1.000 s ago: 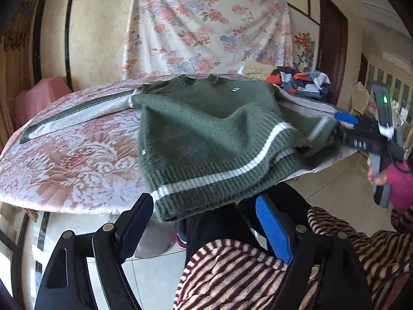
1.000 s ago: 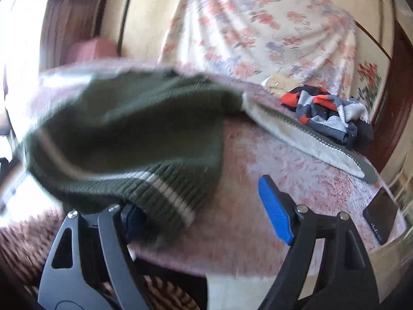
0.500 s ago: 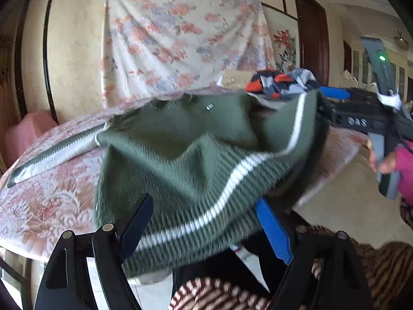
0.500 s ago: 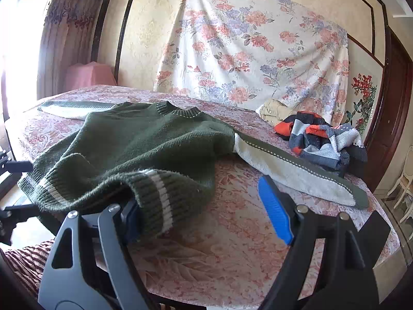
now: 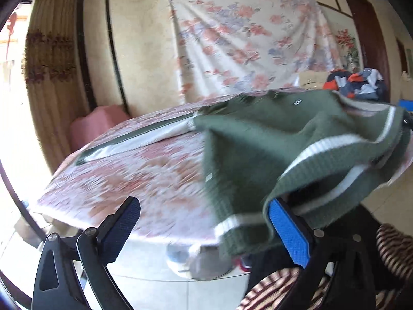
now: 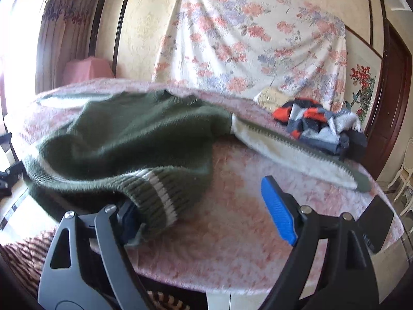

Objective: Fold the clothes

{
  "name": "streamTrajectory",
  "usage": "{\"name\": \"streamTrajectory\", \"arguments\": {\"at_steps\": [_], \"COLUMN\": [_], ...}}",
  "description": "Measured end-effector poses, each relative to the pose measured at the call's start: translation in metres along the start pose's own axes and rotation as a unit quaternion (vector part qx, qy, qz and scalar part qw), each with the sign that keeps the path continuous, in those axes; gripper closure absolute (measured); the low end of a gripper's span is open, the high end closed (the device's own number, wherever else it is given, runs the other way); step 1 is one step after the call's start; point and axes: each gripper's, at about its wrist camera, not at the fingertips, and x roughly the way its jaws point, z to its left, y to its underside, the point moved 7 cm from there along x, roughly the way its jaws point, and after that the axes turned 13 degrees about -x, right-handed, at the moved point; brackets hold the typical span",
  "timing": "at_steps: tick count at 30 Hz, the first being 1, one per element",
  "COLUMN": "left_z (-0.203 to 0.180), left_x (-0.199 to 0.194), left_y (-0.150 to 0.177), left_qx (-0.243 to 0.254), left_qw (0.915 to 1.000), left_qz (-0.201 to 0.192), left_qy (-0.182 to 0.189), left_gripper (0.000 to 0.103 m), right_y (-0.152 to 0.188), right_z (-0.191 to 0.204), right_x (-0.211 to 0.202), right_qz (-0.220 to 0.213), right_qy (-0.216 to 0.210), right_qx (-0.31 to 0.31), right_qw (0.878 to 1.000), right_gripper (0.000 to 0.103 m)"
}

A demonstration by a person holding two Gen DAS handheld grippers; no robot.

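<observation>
A dark green knitted sweater with a white-striped ribbed hem lies on the round floral table, collar towards the far side. Its near hem is lifted off the table edge. My left gripper is open, and the hem hangs over its right blue pad. In the right wrist view the sweater bunches up, and its striped hem corner covers the left finger of my right gripper, which is also open. Both sleeves stretch sideways, showing pale lining.
A pile of orange, grey and navy clothes sits at the table's back right. A black flat device lies near the right table edge. A floral sheet hangs behind. A person's striped clothing is close below.
The hem has been raised off the table edge and now hangs between the two grippers. My left gripper's view has swung left; the right one has moved closer over the table.
</observation>
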Motion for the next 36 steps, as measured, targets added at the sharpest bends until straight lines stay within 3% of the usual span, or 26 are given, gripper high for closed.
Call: {"name": "streamTrajectory", "arguments": {"at_steps": [2, 4, 6, 9, 13, 17, 21, 24, 27, 30, 32, 36], "left_z": [0.013, 0.025, 0.028, 0.014, -0.036, -0.074, -0.072, -0.056, -0.056, -0.070, -0.073, -0.044], "left_x": [0.008, 0.011, 0.007, -0.011, -0.036, -0.033, -0.014, 0.001, 0.014, 0.009, 0.013, 0.031], "left_y": [0.004, 0.008, 0.009, 0.002, -0.009, -0.006, -0.006, -0.014, -0.007, 0.007, 0.014, 0.014], "left_qx": [0.002, -0.010, -0.028, -0.041, -0.001, 0.049, 0.031, 0.007, 0.032, 0.058, 0.081, 0.040], "left_qw": [0.9995, 0.9991, 0.9993, 0.9974, 0.9904, 0.9880, 0.9927, 0.9970, 0.9981, 0.9962, 0.9958, 0.9989], "left_qz": [0.009, 0.017, 0.019, 0.016, 0.004, 0.010, 0.024, 0.009, 0.013, 0.012, 0.005, 0.023], "left_qy": [-0.030, -0.037, -0.017, 0.057, 0.138, 0.146, 0.114, 0.077, 0.051, 0.064, 0.043, -0.002], "left_gripper": [0.001, 0.001, 0.001, 0.001, 0.001, 0.001, 0.001, 0.000, 0.000, 0.000, 0.000, 0.000], "right_y": [0.015, 0.026, 0.031, 0.029, 0.008, -0.007, -0.018, -0.021, -0.021, -0.017, -0.011, 0.010], "right_z": [0.006, 0.008, 0.003, -0.007, -0.008, -0.012, -0.016, -0.016, -0.015, -0.011, -0.006, 0.005], "right_x": [0.004, 0.008, 0.008, 0.005, -0.005, -0.009, -0.012, -0.012, -0.011, -0.009, -0.005, 0.003], "right_qz": [0.018, 0.035, 0.038, 0.031, 0.005, -0.009, -0.021, -0.026, -0.026, -0.022, -0.013, 0.015], "right_qy": [0.001, 0.006, 0.009, 0.009, 0.014, 0.021, 0.025, 0.026, 0.023, 0.020, 0.013, 0.019], "right_qx": [-0.006, -0.011, 0.002, 0.025, 0.014, 0.007, 0.007, 0.005, 0.009, 0.012, 0.013, -0.009], "right_qw": [1.000, 0.999, 0.999, 0.999, 1.000, 1.000, 0.999, 0.999, 0.999, 1.000, 1.000, 1.000], "right_gripper": [0.018, 0.018, 0.017, 0.016, 0.016, 0.016, 0.016, 0.015, 0.015, 0.015, 0.014, 0.014]}}
